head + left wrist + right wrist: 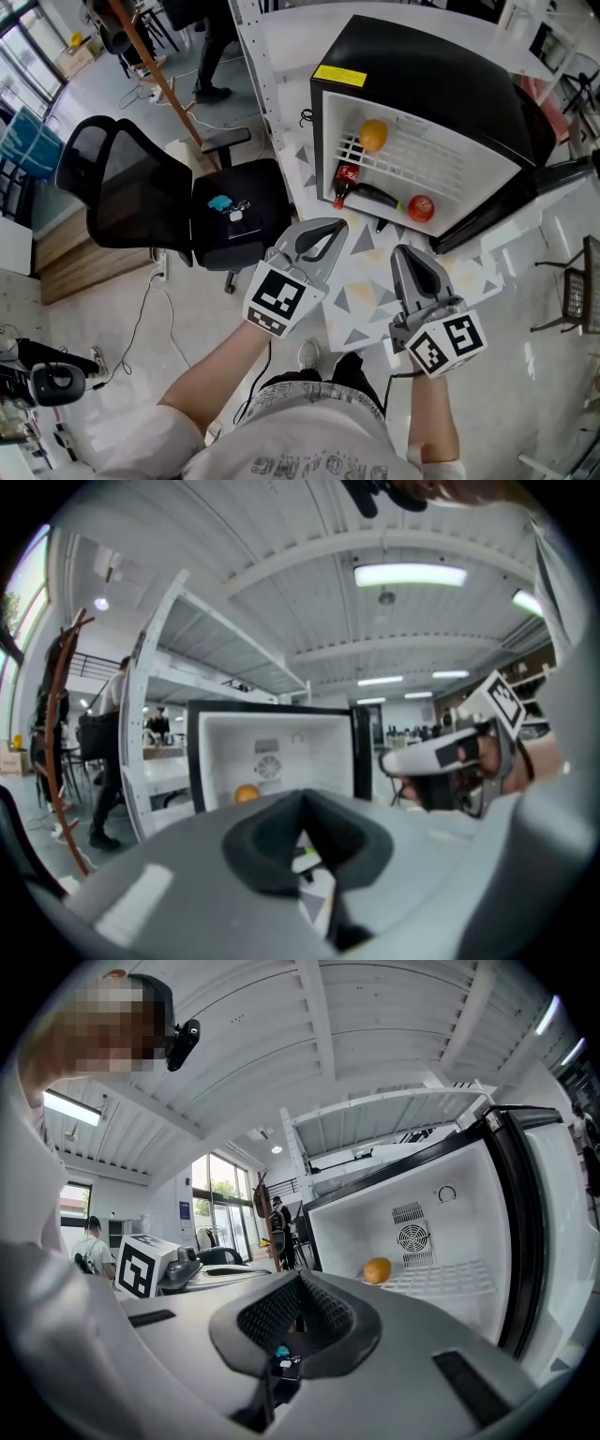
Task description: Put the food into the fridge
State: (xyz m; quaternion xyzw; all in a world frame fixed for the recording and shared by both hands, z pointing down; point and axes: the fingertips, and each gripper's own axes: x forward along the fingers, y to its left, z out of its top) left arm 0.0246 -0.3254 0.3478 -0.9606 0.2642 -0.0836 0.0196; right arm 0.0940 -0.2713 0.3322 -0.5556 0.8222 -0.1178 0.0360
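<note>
Your left gripper (330, 228) & right gripper (405, 253), lower center, are both pressed shut w/ nothing held, prob. because orange (373, 134), bottle (349, 176) & apple (420, 208) already sit inside the open fridge (422, 75), upper right.

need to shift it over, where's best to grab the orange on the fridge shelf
Grip the orange across its widest middle, coming in level through the open front of the fridge. It is round, so off-centre pads would likely slip, and it sits on the wire shelf near the left wall, leaving the front as the freest side.
</note>
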